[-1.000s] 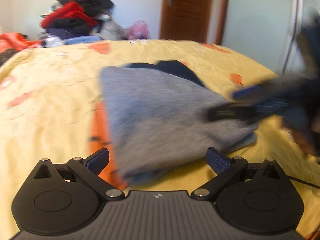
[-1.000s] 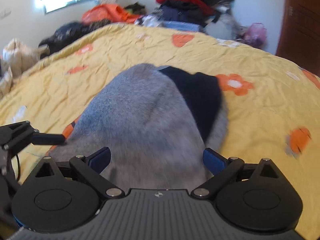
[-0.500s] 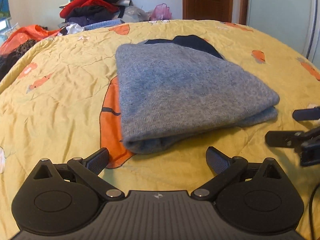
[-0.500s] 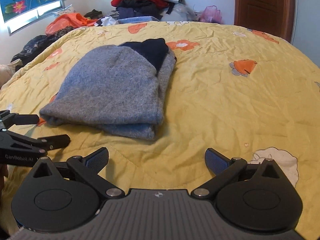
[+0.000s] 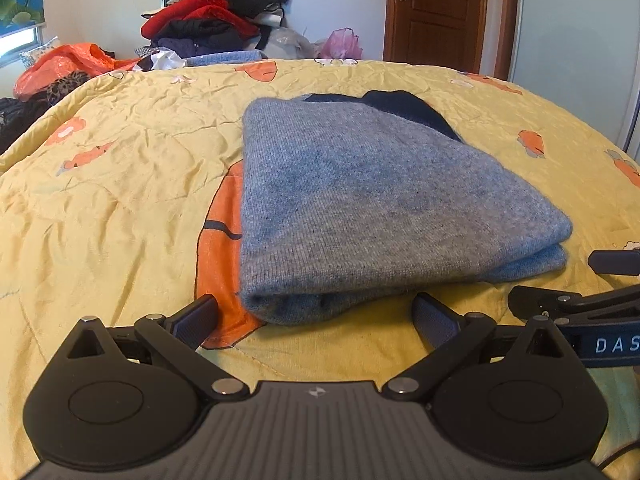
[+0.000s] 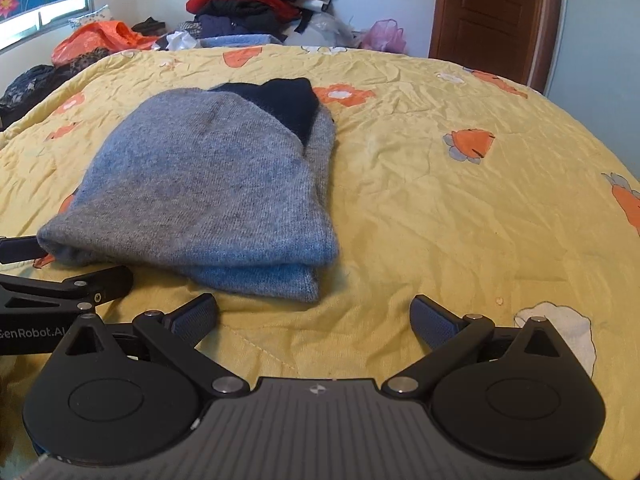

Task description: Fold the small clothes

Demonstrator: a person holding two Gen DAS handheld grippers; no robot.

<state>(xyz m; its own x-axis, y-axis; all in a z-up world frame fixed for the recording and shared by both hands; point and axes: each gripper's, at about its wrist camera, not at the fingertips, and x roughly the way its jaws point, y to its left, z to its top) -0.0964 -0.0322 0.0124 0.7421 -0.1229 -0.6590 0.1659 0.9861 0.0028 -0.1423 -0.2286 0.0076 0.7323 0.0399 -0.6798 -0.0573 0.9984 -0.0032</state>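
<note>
Grey knitted wool garment point(image 5: 372, 208) with a dark navy section point(image 5: 412, 110) at its far end lies folded in layers on the yellow quilted bedspread with orange flower print point(image 5: 120, 208). In the left wrist view the garment sits centre frame, its near folded edge just beyond the fingertips; in the right wrist view it point(image 6: 208, 184) sits left of centre.

Left gripper point(image 5: 316, 318): jaws spread wide, holding nothing, with the blue pads point(image 5: 196, 320) low over the bedspread, just short of the garment's near edge. No contact with the fabric is visible. In the right wrist view this gripper point(image 6: 52, 268) appears at the left edge, beside the garment's near left corner.

Right gripper point(image 6: 314, 318): jaws spread wide, holding nothing, positioned over bare bedspread near the garment's near right corner. In the left wrist view it point(image 5: 580, 280) enters from the right edge, near the garment's right side and apart from it.

Far background: a pile of red, black and dark clothes point(image 5: 216, 20) against the wall, an orange plastic bag point(image 5: 68, 66) to the left, a pink bag point(image 5: 342, 44), and a brown wooden door point(image 5: 436, 12) to the right.
</note>
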